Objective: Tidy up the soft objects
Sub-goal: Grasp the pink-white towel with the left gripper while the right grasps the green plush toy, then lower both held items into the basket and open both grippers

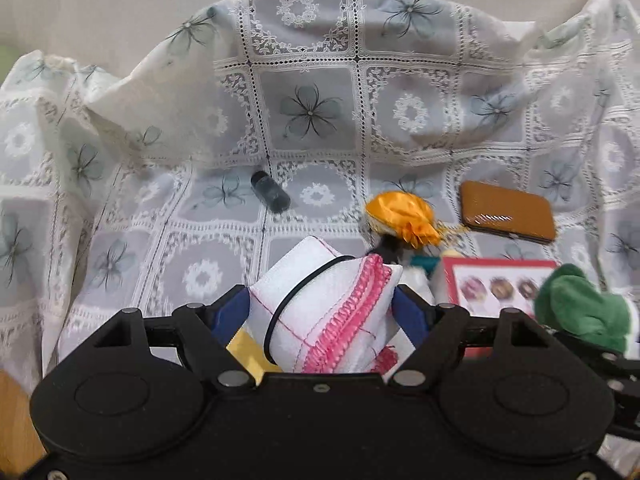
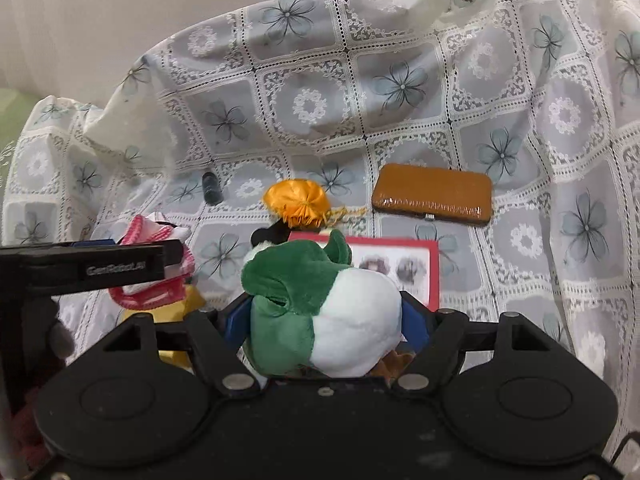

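My left gripper (image 1: 322,312) is shut on a folded white cloth with pink trim (image 1: 332,312), bound by a black elastic band, held above the lace-covered surface. It also shows in the right wrist view (image 2: 152,264) at the left, clamped in the left gripper (image 2: 132,268). My right gripper (image 2: 324,320) is shut on a green and white plush toy (image 2: 320,308). The plush shows at the right edge of the left wrist view (image 1: 580,308). An orange satin pouch (image 1: 404,216) (image 2: 298,202) lies ahead on the cloth.
A white lace tablecloth (image 1: 312,112) drapes the surface and the backrest behind. On it lie a dark small bottle (image 1: 270,192) (image 2: 212,190), a brown case (image 1: 506,212) (image 2: 432,194) and a red-framed picture card (image 1: 496,280) (image 2: 400,264). A yellow object (image 2: 176,312) sits below the left gripper.
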